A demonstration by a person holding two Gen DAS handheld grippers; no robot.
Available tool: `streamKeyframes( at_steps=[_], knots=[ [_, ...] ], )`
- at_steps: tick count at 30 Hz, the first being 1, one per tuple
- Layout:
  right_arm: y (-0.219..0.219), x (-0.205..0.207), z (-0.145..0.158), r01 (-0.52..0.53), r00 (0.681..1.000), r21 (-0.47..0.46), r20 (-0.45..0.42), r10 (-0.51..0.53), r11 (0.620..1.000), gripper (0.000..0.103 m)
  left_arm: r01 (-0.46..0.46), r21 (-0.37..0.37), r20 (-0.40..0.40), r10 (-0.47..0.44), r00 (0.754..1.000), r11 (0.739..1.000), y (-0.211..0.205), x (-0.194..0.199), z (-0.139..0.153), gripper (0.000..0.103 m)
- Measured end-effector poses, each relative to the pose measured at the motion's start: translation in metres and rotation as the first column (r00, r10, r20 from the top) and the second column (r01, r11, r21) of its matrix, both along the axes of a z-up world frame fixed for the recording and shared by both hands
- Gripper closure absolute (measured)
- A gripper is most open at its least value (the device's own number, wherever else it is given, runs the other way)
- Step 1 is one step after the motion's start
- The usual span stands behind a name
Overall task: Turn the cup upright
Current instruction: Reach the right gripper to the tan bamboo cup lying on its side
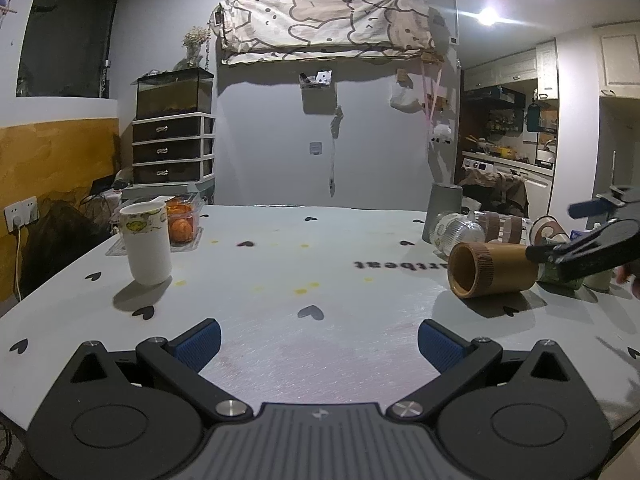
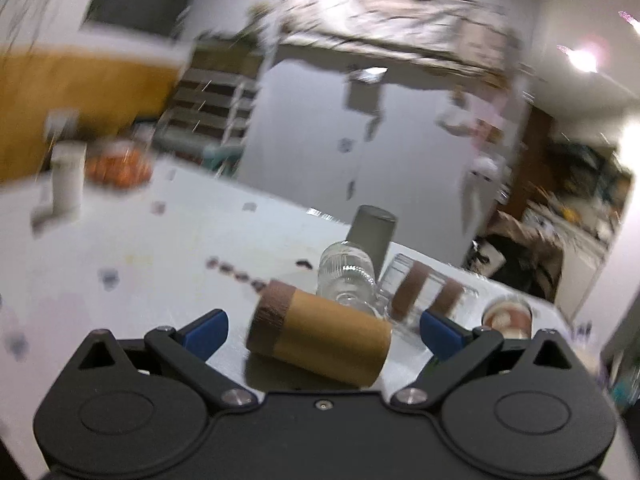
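A tan cylindrical cup [image 1: 490, 270] with a dark brown rim band lies on its side on the white table [image 1: 300, 280], its mouth facing left. In the right wrist view the cup [image 2: 320, 338] lies between the wide-open blue-padded fingers of my right gripper [image 2: 322, 330], not gripped. From the left wrist view the right gripper [image 1: 576, 236] comes in from the right edge, just behind the cup. My left gripper [image 1: 318, 344] is open and empty, low over the table's near side, well left of the cup.
Behind the lying cup are a clear ribbed glass [image 1: 458, 234] on its side, a glass with brown bands [image 1: 504, 226] and an upside-down grey cup [image 1: 444, 210]. A white upright cup [image 1: 146, 248] and a box of oranges [image 1: 182, 222] stand at the left.
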State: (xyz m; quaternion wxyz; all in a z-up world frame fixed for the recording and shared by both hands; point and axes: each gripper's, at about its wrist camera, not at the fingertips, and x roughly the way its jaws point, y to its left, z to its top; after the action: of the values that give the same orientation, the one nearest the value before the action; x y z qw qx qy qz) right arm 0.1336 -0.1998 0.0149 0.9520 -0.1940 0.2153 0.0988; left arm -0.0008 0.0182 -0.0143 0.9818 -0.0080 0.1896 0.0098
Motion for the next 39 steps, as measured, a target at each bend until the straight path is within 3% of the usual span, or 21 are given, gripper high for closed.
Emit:
streamKeyframes(
  at_steps=[5,10,16,20,24,26,30,34,36,39],
  knots=[
    [0.003,0.031,-0.012,-0.088,0.995,-0.213,-0.061,0.077,0.973,0.000,-0.006,-0.002,-0.008,0.006,1.000,1.000,0.004,0.001,-0.001,0.000],
    [0.012,0.058,-0.029,-0.152,0.984,-0.442,-0.148,0.096,0.884,0.000,-0.014,-0.010,-0.013,0.014,1.000,1.000,0.010,0.003,-0.003,0.000],
    [0.028,0.073,-0.049,-0.268,0.957,-0.617,-0.258,0.132,0.740,0.001,-0.011,-0.015,-0.026,0.010,1.000,1.000,0.012,0.004,-0.006,0.000],
    [0.039,0.079,-0.068,-0.333,0.939,-0.728,-0.317,0.136,0.599,0.003,-0.018,-0.019,-0.022,0.017,1.000,1.000,0.017,0.003,-0.007,0.000],
    [0.042,0.081,-0.081,-0.386,0.916,-0.757,-0.384,0.119,0.528,0.027,-0.027,-0.028,-0.024,0.027,0.999,0.999,0.022,0.003,-0.008,0.000],
    [0.043,0.080,-0.084,-0.383,0.918,-0.771,-0.379,0.116,0.509,0.031,-0.029,-0.031,-0.026,0.028,0.999,0.999,0.023,0.003,-0.009,0.000],
    [0.046,0.071,-0.084,-0.362,0.926,-0.779,-0.365,0.099,0.512,0.032,-0.028,-0.040,-0.028,0.027,0.999,0.999,0.025,0.003,-0.010,0.000],
    [0.046,0.057,-0.064,-0.377,0.907,-0.688,-0.409,0.099,0.620,0.033,-0.019,-0.045,-0.029,0.018,0.999,0.999,0.024,0.003,-0.011,0.000],
    [0.047,0.046,-0.051,-0.394,0.889,-0.609,-0.443,0.117,0.688,0.033,-0.011,-0.049,-0.031,0.010,0.999,0.999,0.022,0.004,-0.011,0.000],
    [0.052,0.024,-0.034,-0.426,0.855,-0.493,-0.494,0.159,0.758,0.033,0.001,-0.049,-0.033,-0.002,0.999,0.999,0.020,0.004,-0.012,0.000]
  ],
)
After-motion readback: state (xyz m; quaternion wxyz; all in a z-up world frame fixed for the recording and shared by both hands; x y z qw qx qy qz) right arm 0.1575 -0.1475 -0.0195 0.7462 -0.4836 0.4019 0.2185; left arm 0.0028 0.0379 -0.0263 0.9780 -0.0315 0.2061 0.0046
